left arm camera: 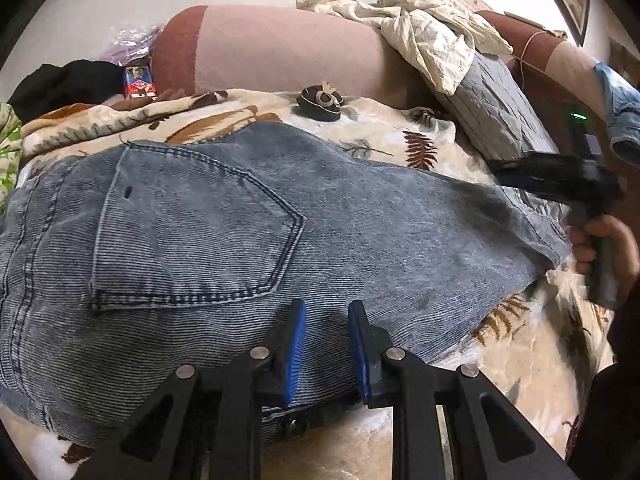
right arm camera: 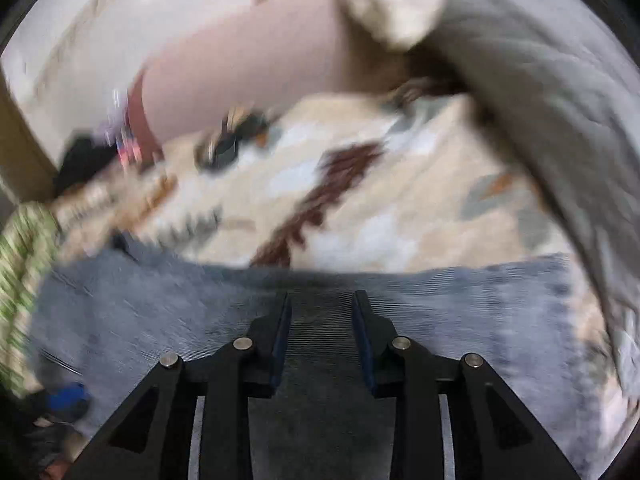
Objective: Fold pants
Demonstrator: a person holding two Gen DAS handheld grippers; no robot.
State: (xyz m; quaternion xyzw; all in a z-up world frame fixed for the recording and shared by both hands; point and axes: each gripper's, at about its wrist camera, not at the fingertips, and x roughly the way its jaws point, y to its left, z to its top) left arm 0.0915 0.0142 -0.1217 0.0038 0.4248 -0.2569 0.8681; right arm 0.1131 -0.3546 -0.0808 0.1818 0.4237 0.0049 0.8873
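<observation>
Blue-grey jeans [left arm camera: 240,232] lie flat on a leaf-print blanket [left arm camera: 404,132], back pocket [left arm camera: 192,232] up and legs running to the right. My left gripper [left arm camera: 327,306] hovers over the near edge by the waist, with its blue pads apart and nothing pinched between them. At the far right a hand [left arm camera: 604,248] holds my right gripper [left arm camera: 506,172] by the leg end of the jeans. In the blurred right wrist view, the right gripper [right arm camera: 322,296] stands open over the denim [right arm camera: 460,320], which lies flat beneath the fingers.
A pink bolster [left arm camera: 280,52] and a grey pillow [left arm camera: 492,112] line the back, with a crumpled cream cloth [left arm camera: 420,28] on top. A small dark object [left arm camera: 320,106], a black cloth [left arm camera: 68,80] and a small box [left arm camera: 138,84] lie beyond the jeans.
</observation>
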